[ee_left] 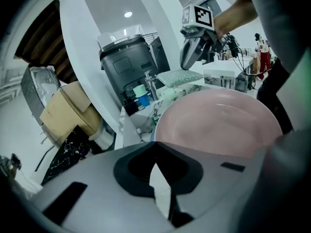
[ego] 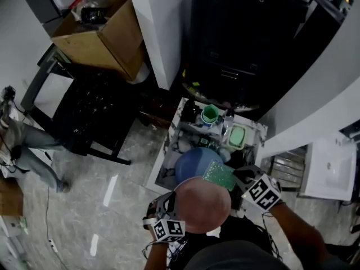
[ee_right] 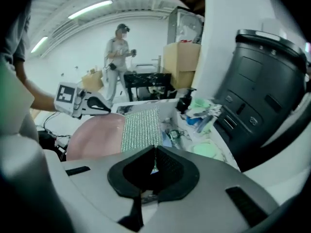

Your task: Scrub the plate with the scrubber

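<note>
Pink plate (ego: 202, 204) sits closest under the head camera, lifted clear of the table (ego: 163, 151). The left claw (ee_left: 155, 147) is clamped on the plate's rim at about 8 o'clock, its jaws closed onto the edge. The right claw (ee_right: 154, 152) is pinched tight on one edge of the scrubber (ee_right: 141, 130), a green glittery mesh pad that hangs at about 1 o'clock of the plate, near the far rim. I cannot tell whether the pad touches the plate. A blue bowl (ego: 191, 162) lies on the table at 12 o'clock, just beyond the plate.

The plate looks stiff, smooth and likely breakable, and would be slick once wet. With only one rim point held, pressure at the far side would probably lever it in the jaws, so strokes are best kept toward the gripped side or made lightly.

The scrubber looks light, soft and floppy. Held by its edge it should fold under load, so laying its broad face flat on the plate would likely scrub better than pushing with the free end.
</note>
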`<state>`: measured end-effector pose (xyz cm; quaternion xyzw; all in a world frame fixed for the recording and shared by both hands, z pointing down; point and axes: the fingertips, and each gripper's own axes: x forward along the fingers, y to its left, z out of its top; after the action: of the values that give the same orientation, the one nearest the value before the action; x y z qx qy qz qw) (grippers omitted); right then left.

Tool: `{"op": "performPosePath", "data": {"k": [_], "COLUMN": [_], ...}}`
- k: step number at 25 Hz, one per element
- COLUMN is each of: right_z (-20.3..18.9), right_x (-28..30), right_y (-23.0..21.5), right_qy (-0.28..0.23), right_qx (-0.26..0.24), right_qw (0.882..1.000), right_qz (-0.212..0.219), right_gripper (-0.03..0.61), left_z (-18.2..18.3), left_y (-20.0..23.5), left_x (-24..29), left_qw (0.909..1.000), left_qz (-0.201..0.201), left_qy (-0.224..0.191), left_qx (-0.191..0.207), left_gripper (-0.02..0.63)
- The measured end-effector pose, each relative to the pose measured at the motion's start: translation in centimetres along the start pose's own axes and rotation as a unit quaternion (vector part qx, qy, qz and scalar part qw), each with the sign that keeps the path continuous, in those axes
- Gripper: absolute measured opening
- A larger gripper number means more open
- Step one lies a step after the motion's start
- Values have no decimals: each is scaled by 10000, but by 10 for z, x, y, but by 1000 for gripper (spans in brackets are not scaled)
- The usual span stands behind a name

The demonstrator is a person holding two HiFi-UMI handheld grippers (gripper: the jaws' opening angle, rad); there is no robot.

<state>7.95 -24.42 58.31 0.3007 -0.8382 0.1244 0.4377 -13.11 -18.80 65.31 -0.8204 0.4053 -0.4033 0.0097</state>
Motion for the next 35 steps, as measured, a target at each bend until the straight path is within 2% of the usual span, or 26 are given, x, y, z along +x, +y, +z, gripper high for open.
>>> {"op": "performPosePath", "data": {"k": [3,5,10,14,17,24,35], "right_z": [-20,-38,-93,-126,-142,-161,-167], "right_x": [-13,-18,-21,-17,-11,8,11], "right_y": [-56,-97,-184,-225,-243,-256,-258], "right_qy": [-146,-223,-332,-384,-310,-112,-78], "right_qx": [857,1437,2831,3597,3860,4154,4062], "right_qw": [9952,9865,9480,9168,9031,8894,8916], "right_qz": [-440,-748,-1413,-1693,-1854,-1903,-2002], "right_gripper": [38,38,38,38,38,38,74], "left_z": [-2,-5,-2,-2,-4,-6,-7], "left_y": [-1,-1,-1,-1,-1,-2,-2], "left_x": [0,2,1,1,1,2,-1], "left_qw": [10000,10000,10000,9999,9999,9996,9993], "left_qz": [8,28,18,42,75,115,187], "left_qy": [12,17,67,128,148,265,313], "left_qx": [14,47,4,25,28,9,104], "left_gripper": [3,3,3,3,3,3,4]}}
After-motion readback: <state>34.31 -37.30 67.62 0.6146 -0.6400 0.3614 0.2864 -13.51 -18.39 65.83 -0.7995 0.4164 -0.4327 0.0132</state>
